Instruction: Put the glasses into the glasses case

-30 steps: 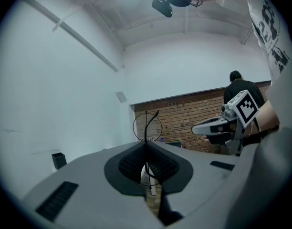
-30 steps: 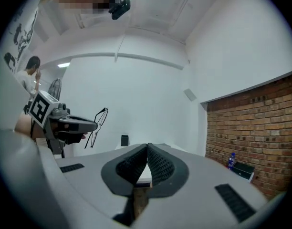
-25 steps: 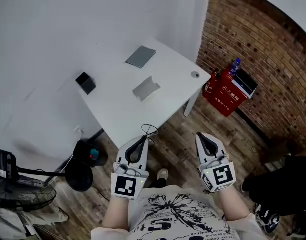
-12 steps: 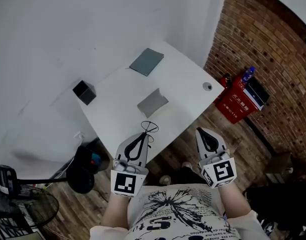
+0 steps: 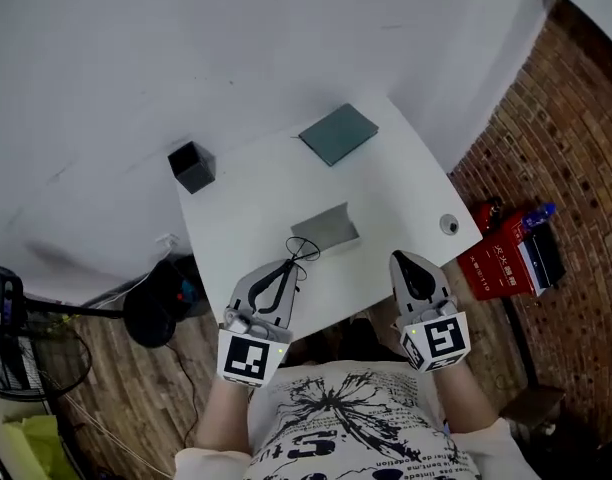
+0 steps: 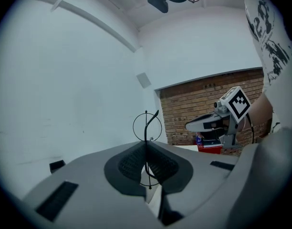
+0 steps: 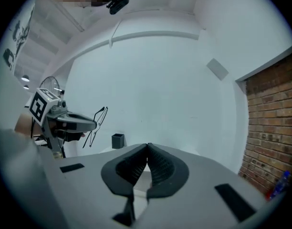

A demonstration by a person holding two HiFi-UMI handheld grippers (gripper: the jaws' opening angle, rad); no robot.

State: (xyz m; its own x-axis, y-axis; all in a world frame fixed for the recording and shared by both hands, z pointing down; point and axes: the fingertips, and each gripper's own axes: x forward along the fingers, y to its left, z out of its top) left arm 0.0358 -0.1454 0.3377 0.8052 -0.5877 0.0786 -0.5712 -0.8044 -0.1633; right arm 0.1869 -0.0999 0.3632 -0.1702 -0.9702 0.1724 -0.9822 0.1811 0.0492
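Holding the glasses (image 5: pixel 298 253) by a thin part of their wire frame, the left gripper (image 5: pixel 284 271) is hovering just on the person's side of the case (image 5: pixel 326 230). Its jaws are clamping shut on the wire, with one round rim sticking up above the pads. The right gripper (image 5: pixel 410 268) is hanging to the right of the case, nearer the person, with its jaws pressed together on nothing. The pick-up is therefore looking done, while the glasses are not yet over the case. Carrying them across, laying them inside and closing it are all remaining, as I am reading it. The case is lying on the table (image 5: pixel 236 218) as a grey folded shape, and from above I am not making out whether it is open. Beyond the case a flat pad (image 5: pixel 338 134) and a black box (image 5: pixel 192 166) are sitting. The wire is showing too thin to tell whether the glasses' arms are folded. A small round thing (image 5: pixel 449 224) right of the case is proving too small to name.
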